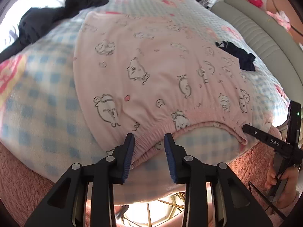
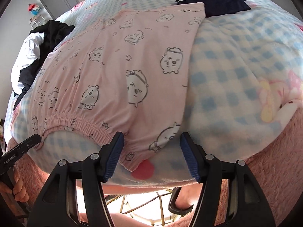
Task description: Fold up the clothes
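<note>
You had the pink pyjama shorts (image 1: 151,71) spread flat on the checked blanket (image 1: 43,102) of the bed, waistband nearest you; the left gripper (image 1: 149,143) and right gripper (image 2: 151,143) flanked its corners, jaws open, gripping nothing, probably ready to pinch.

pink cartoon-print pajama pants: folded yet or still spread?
Spread flat. The pink cartoon-print pajama pants lie full length on the blue checked blanket, elastic waistband nearest, no fold visible. Both tools are open at the waistband.

The open right gripper (image 2: 150,155) hovers at the elastic waistband corner of pink cartoon-printed cotton shorts (image 2: 121,71) spread on a blue-checked fleece blanket (image 2: 236,75).
</note>
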A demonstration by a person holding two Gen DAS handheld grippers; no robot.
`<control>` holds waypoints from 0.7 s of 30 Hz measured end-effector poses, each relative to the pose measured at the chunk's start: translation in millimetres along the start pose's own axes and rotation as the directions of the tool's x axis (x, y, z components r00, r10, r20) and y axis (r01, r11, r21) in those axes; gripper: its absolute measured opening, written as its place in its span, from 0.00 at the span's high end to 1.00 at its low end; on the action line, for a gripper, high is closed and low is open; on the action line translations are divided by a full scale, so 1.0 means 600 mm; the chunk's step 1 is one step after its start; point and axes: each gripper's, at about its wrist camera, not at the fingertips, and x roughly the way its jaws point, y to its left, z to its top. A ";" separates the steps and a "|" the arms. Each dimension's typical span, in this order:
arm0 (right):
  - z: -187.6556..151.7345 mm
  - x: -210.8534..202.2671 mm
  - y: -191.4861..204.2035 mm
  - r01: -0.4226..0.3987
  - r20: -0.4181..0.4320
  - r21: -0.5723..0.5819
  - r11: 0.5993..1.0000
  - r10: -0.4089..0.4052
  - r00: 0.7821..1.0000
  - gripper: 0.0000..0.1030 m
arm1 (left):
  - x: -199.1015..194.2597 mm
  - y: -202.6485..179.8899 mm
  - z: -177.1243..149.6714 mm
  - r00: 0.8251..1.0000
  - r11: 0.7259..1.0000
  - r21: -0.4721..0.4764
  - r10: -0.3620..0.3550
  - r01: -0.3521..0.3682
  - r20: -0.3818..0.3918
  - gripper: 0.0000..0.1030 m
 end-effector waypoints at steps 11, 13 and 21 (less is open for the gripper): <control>-0.017 0.039 0.088 -0.036 -0.065 -0.153 0.988 0.027 0.998 0.36 | 0.023 -0.034 -0.011 0.978 0.973 0.148 0.190 -0.176 -0.087 0.63; -0.024 0.044 0.064 -0.045 -0.078 -0.101 0.994 0.038 0.996 0.36 | 0.012 -0.025 -0.018 0.984 0.982 0.126 0.155 -0.143 -0.088 0.64; -0.008 -0.003 -0.021 0.032 0.003 0.056 0.998 -0.032 0.999 0.36 | -0.033 -0.039 0.007 0.995 0.992 0.080 -0.097 0.098 -0.011 0.62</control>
